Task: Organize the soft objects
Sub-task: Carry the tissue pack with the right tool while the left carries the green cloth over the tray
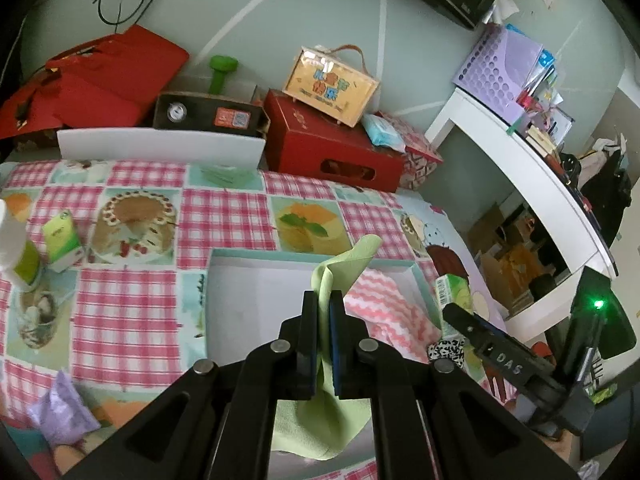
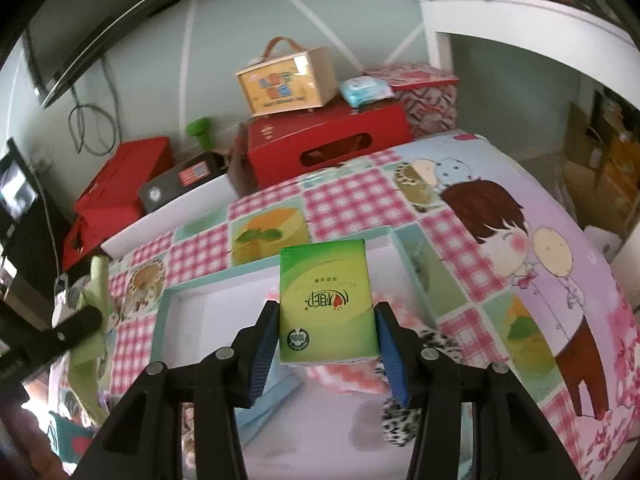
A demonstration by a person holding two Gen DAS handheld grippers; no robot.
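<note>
My left gripper (image 1: 325, 300) is shut on a light green cloth (image 1: 340, 272), which hangs over a shallow white box with a teal rim (image 1: 256, 254). A pink-and-white zigzag cloth (image 1: 384, 304) lies in the box's right half. In the right wrist view my right gripper (image 2: 327, 312) is shut on a green tissue pack (image 2: 326, 300), held above the same box (image 2: 168, 304). The right gripper with its pack (image 1: 454, 292) shows at the box's right edge in the left wrist view. The left gripper and green cloth (image 2: 94, 284) appear at the left of the right wrist view.
On the checked tablecloth (image 1: 224, 208) stand a second green tissue pack (image 1: 62, 240), a white-and-green bottle (image 1: 20, 256) and a purple packet (image 1: 64, 408). A leopard-print item (image 2: 394, 420) lies by the box. Red boxes (image 1: 332, 144), a white board (image 1: 160, 146) and a white desk (image 1: 520, 160) border the table.
</note>
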